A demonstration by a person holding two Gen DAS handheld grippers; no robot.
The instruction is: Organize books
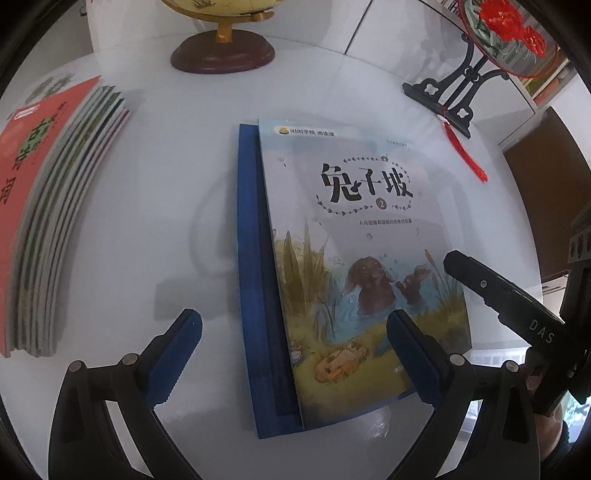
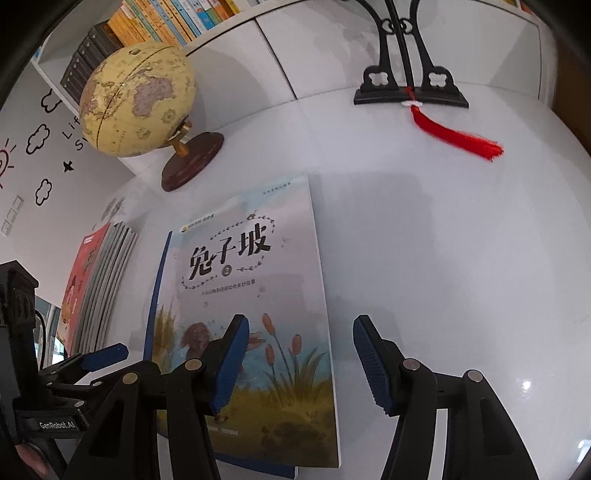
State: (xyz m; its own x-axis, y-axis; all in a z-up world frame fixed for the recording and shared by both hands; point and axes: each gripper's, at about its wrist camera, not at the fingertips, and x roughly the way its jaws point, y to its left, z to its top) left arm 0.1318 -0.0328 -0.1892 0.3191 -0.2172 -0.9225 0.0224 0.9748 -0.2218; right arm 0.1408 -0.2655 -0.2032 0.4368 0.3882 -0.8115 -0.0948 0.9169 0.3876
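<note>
A picture book [image 1: 354,229] with rabbits on its cover lies flat on the white table [image 1: 166,184], on top of a blue book [image 1: 251,258] that sticks out at its left. My left gripper [image 1: 295,332] hangs open above both, one finger left of the blue book and one over the cover's lower right. From the right wrist, the picture book [image 2: 251,295] sits under my open right gripper [image 2: 301,358], which straddles its right edge. Neither gripper holds anything. A stack of thin books [image 1: 55,221] with a red cover lies at the left.
A globe [image 2: 136,99] on a dark wooden base stands behind the books. A black ornamental stand [image 2: 410,92] with a red tassel [image 2: 458,140] is at the back right. A bookshelf [image 2: 155,22] runs along the wall. Bare table [image 2: 461,277] lies right of the picture book.
</note>
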